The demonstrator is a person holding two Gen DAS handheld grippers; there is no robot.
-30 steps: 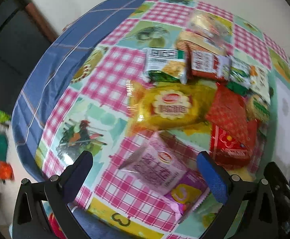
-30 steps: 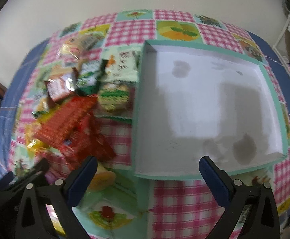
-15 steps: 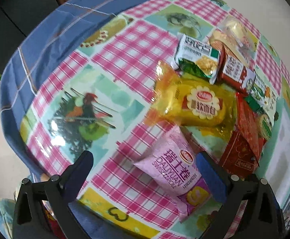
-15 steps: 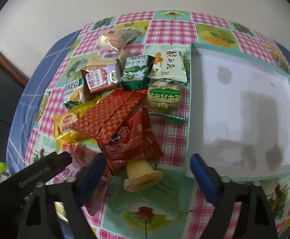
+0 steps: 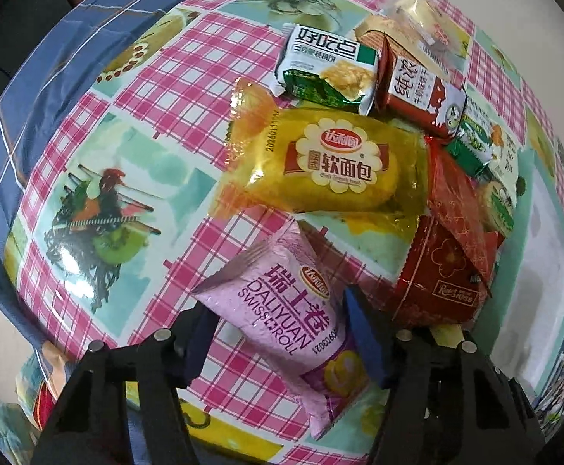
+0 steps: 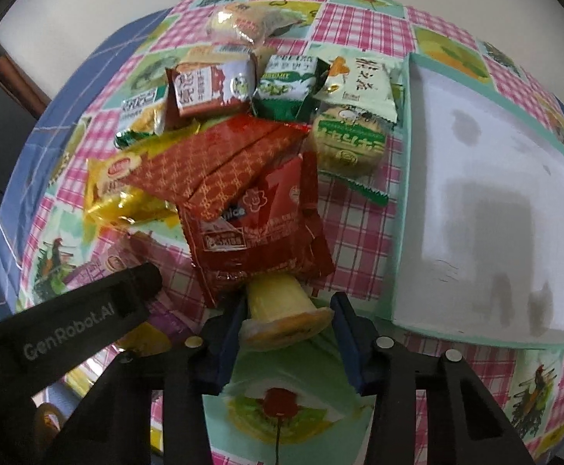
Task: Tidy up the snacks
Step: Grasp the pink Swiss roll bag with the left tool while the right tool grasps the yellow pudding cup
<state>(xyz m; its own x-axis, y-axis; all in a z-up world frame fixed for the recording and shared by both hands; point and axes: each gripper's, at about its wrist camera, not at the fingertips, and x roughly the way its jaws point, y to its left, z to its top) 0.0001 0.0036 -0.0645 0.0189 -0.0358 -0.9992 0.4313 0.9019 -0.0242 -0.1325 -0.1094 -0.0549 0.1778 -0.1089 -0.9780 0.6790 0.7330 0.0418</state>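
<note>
- Snacks are lying in a heap on the pink-checked picture tablecloth (image 5: 154, 89), all just left of the shallow white tray with the mint-green rim (image 6: 402, 178), which is sitting bare.
- Left gripper (image 5: 278, 333) is pointing down over the pink foil swiss roll packet (image 5: 282, 317) at the near edge of the heap, well left of the tray. Its jaws have just been closing, with the packet between the blue pads. The right pad looks like it's against the wrapper, but I honestly can't tell if the left one is pressing yet.
- Right gripper (image 6: 282, 325) is closed on the small pale-yellow cake in clear wrap (image 6: 282, 310), just off the tray's near left corner; both pads are squeezing its sides. Its jaws have just been closing too.
- Glossy red packet (image 6: 250, 224) is lying partly over the cake's far end.
- Big yellow soft-bread packet (image 5: 332, 162) is sitting further left of the tray, just beyond the pink one.
</note>
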